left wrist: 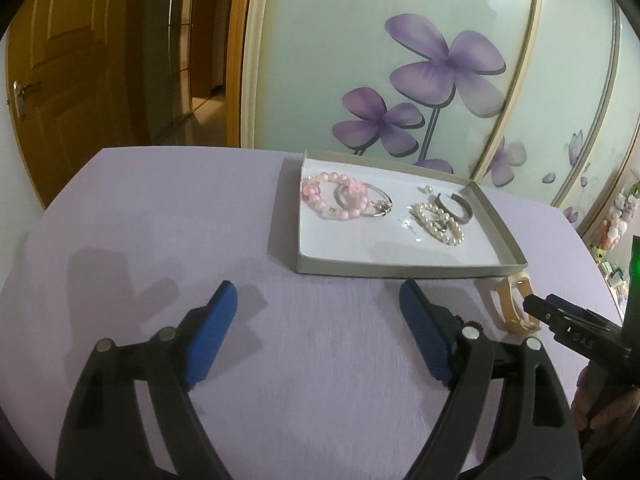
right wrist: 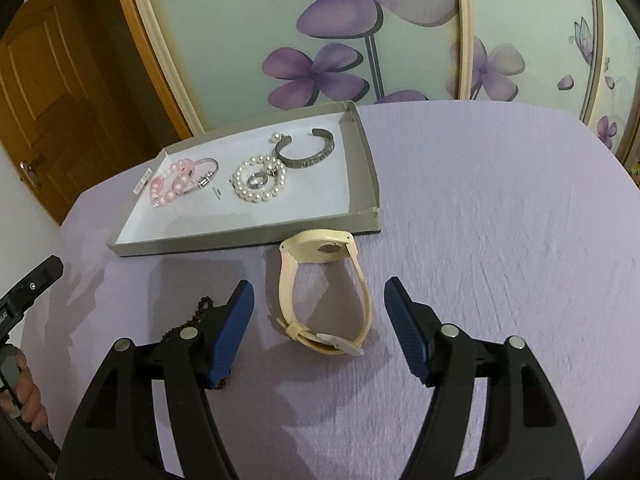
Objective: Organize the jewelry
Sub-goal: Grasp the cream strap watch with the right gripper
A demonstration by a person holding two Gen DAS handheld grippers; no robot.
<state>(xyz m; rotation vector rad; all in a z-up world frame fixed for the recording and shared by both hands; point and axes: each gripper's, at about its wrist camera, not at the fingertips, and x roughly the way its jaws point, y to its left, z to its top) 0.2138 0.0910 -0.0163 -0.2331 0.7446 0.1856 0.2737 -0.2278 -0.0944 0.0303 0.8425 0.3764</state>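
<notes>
Right claw (right wrist: pixel 318 306), jaws wide and empty, hangs with the cream watch (right wrist: pixel 326 294) between its fingers, so it should lower squarely and pinch the strap before lifting toward the tray (right wrist: pixel 248 238) just ahead.

**Flowered glass panels behind a lilac-covered table**

A round-edged table (left wrist: pixel 160 216) under a pale lilac, slightly wrinkled cloth fills the lower part of both views. Behind it stand tall frosted, pale green glass panels (left wrist: pixel 328 60) printed with large purple flowers (left wrist: pixel 448 68) on dark stems, divided by cream-coloured frames (right wrist: pixel 466 28). Ceiling lights show as bright reflections near the top of the glass. To the left is a brown wooden door (left wrist: pixel 60 76) with a metal handle (left wrist: pixel 18 98), and beside it a dim passage with a glossy floor (left wrist: pixel 204 114). At the far right edge of the left wrist view sit small pastel ornaments (left wrist: pixel 616 220), too blurred to identify.
</notes>
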